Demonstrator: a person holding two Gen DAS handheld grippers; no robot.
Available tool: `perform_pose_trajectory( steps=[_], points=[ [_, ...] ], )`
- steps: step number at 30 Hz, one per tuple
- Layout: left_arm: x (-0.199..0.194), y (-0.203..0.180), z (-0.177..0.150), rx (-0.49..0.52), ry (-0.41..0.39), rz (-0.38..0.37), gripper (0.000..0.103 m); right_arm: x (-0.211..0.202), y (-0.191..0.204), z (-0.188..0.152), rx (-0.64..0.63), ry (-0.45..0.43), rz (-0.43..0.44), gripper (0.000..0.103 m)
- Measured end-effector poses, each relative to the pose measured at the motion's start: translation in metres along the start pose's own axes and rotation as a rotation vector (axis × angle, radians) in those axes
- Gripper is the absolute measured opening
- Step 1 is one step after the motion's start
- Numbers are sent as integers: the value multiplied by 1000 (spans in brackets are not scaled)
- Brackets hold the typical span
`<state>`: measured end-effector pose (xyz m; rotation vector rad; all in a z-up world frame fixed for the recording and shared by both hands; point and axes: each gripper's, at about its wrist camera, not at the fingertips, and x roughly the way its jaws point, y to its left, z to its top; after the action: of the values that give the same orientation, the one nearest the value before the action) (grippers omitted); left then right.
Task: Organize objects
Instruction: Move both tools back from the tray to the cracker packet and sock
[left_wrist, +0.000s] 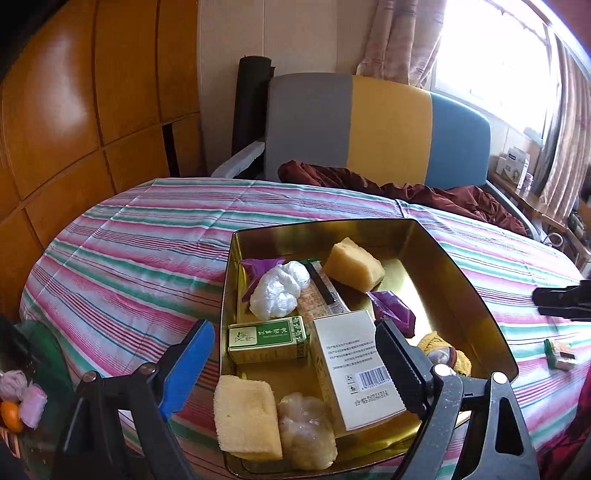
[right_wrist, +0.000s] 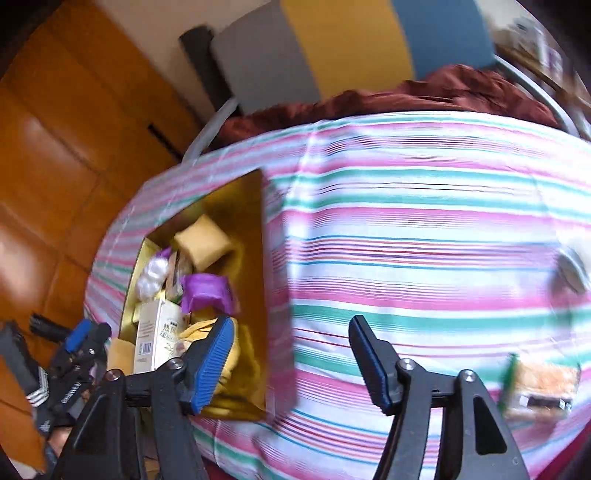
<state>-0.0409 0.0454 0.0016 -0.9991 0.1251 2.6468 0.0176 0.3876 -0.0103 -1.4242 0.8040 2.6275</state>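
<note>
Left wrist view shows the left gripper spread wide and empty over the crowded gold tin. Right gripper also gapes empty; the blurred snack packet beside it could be nudged away by a hasty reach.

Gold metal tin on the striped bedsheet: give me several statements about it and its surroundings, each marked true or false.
1. The gold metal tin holds a small green box. True.
2. The left hand-held gripper is shut on a yellow sponge. False: it is open and holds nothing.
3. A small wrapped snack packet lies on the striped bedsheet, outside the tin. True.
4. The tin is empty. False: it holds sponges, boxes and wrapped items.
5. The right hand-held gripper is open. True.
</note>
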Motion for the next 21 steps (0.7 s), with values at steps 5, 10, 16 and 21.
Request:
perform_pose_trajectory(
  steps=[5, 10, 16, 21],
  points=[
    [-2, -10, 3, 24, -10, -14, 90, -20, -59, -13, 157, 32, -57, 71],
    [-3, -28, 8, 54, -17, -48, 90, -20, -105, -37, 318, 133, -96, 71],
    [-3, -52, 11, 100, -22, -95, 90, -32, -168, -52, 592, 99, -117, 74],
    [-4, -72, 16, 138, -26, -126, 90, -33, -185, -36, 644, 53, -127, 77]
  ],
)
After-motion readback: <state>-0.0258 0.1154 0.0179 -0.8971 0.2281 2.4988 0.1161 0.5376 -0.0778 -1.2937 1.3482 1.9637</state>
